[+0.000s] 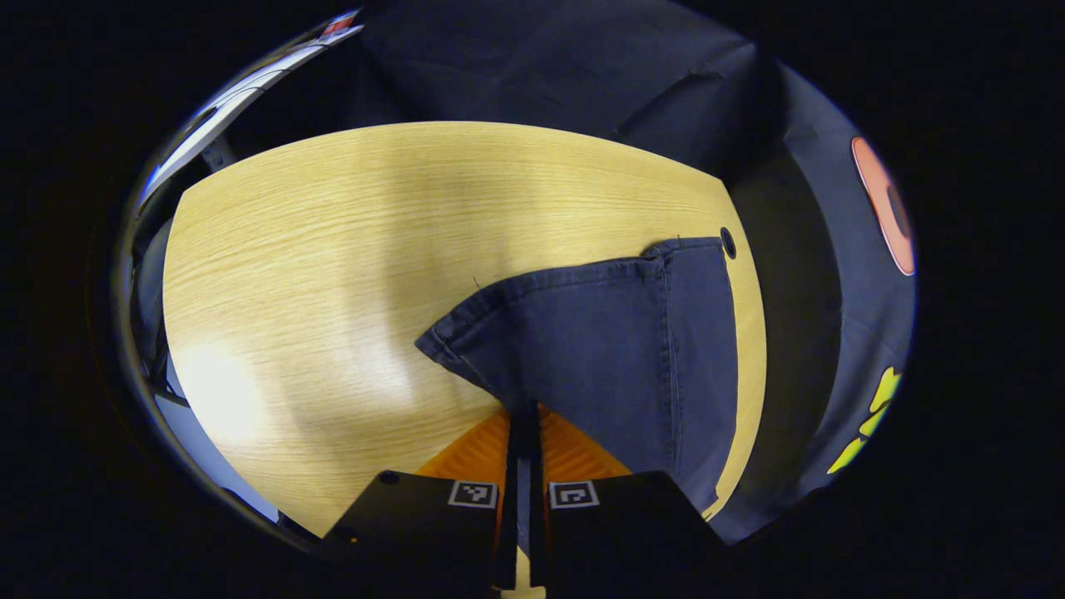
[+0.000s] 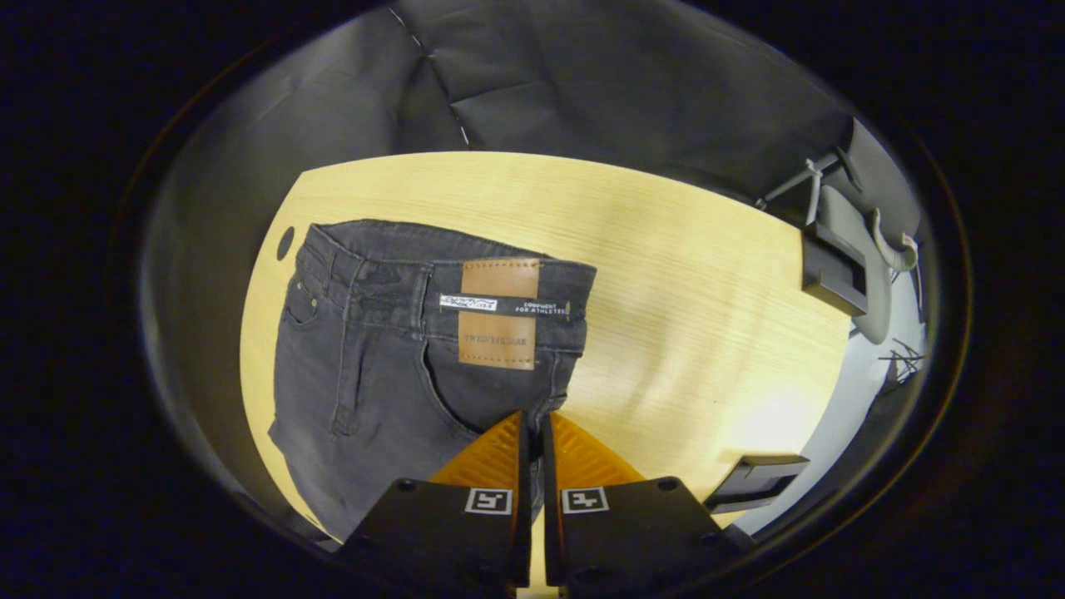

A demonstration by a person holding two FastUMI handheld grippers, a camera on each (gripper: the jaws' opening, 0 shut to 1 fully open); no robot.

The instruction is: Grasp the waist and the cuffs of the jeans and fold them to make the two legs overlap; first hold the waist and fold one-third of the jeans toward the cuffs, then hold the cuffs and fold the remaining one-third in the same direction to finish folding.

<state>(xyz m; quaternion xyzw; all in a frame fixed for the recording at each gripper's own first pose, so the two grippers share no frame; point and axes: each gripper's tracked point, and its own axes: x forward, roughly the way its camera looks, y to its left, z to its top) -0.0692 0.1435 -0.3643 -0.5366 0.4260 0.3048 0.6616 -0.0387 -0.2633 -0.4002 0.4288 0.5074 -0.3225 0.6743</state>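
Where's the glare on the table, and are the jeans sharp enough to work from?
Left gripper view: a bright glare patch low on the table, a soft shadow band up its middle; the jeans are sharp, seams readable. Right gripper view: glare at the table's lower right; jeans crisp, edges bent by fisheye.

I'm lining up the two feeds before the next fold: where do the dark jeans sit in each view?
Left gripper view: the dark denim jeans fill the lower centre-right, cuff end, with the left gripper shut on the fabric edge.
Right gripper view: the jeans lie left of centre, waist end with the tan leather patch, and the right gripper is shut on them.
Shared landmark: the light wooden table.
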